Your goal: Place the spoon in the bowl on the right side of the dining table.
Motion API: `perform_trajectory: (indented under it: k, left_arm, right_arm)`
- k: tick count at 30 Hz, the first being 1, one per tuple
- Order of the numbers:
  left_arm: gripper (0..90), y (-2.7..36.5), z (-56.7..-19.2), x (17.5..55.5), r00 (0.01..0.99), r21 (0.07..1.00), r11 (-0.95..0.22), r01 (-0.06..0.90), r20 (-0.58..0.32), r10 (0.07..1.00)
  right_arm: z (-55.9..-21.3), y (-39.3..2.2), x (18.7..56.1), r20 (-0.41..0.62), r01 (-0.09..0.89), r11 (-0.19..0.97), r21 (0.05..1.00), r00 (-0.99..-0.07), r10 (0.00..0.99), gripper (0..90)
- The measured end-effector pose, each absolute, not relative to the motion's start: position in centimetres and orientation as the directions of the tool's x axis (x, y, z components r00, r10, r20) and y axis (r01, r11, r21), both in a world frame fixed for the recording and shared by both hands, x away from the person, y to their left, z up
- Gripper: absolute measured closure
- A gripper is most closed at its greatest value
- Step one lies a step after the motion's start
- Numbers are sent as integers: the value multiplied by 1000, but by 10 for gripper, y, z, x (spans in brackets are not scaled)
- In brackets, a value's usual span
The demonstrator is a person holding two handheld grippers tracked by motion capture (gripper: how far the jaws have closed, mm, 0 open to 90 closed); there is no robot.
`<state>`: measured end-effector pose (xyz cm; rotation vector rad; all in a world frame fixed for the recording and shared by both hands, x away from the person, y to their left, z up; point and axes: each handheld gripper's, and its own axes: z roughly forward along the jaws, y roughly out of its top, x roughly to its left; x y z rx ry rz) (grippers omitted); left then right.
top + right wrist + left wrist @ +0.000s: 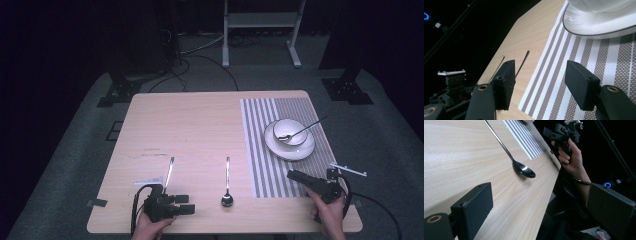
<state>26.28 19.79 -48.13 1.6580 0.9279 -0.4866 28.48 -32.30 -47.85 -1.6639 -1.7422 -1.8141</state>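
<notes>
On the light wooden table (200, 125) a shiny metal spoon (227, 186) lies between the two hands, its bowl toward the person, near the front edge. A second thin metal utensil (169, 174) lies just beside the left gripper (186, 204) — its head is hidden by the gripper. The left gripper rests low at the front edge, jaws wide apart and empty. The right gripper (294, 175) hovers over the corner of the grey striped placemat (260, 150), jaws also spread with nothing between them. On the placemat stands a white plate (295, 149) with a white bowl (292, 127) on it — another spoon (300, 131) leans in the bowl.
</notes>
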Motion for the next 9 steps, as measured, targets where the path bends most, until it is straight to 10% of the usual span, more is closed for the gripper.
perform_trajectory:
  k: [9]
  left_arm:
    - [58, 197, -479, 263, 615, 629, -72, 774, -720, 321]
  right_arm:
    - [-489, -320, 267, 709, 618, -386, 685, -444, 548, 393]
